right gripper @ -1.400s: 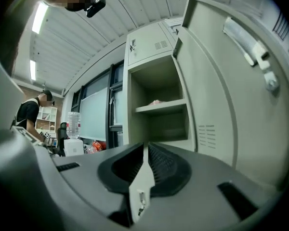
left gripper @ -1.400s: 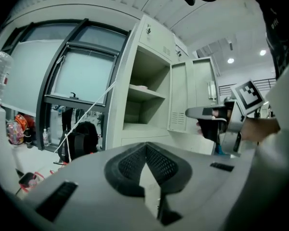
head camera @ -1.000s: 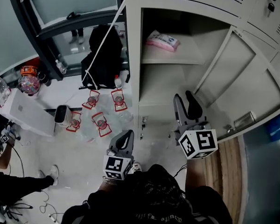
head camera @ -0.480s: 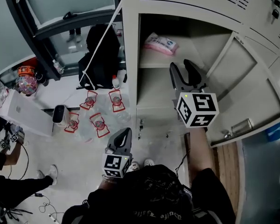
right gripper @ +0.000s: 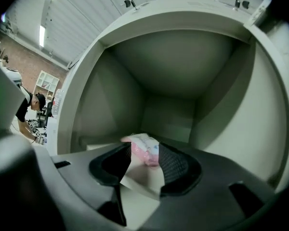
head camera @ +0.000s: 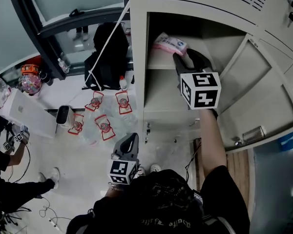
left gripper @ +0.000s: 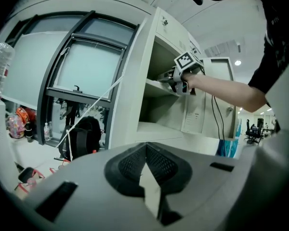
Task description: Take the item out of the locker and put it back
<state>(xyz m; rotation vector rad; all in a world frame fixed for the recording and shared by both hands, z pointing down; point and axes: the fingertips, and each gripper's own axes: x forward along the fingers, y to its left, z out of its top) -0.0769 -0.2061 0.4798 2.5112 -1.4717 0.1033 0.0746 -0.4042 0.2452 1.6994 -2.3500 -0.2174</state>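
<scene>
A pink packet [head camera: 168,43] lies on the upper shelf [head camera: 158,61] of the open grey locker [head camera: 136,82]. My right gripper [head camera: 188,56] reaches into that compartment at shelf height, open. Its jaws have just been opening. The right gripper view shows the packet [right gripper: 143,150] just beyond the fingertips of the right gripper [right gripper: 144,159], with no pad pressing on it. My left gripper [head camera: 129,143] hangs low in front of me, outside the locker, shut and empty. In the left gripper view its jaw tips [left gripper: 145,148] meet, and the right gripper [left gripper: 177,77] is seen at the shelf.
The locker door [head camera: 254,96] stands swung open to the right. A black backpack [head camera: 107,52] leans by the window left of the locker. Bottles in red frames [head camera: 105,118] and a white box [head camera: 24,113] sit on the floor. A person [head camera: 5,174] crouches at far left.
My right gripper has risen from in front of the lower compartment up to the upper shelf and now points at the pink packet. The left gripper has stayed in place.
</scene>
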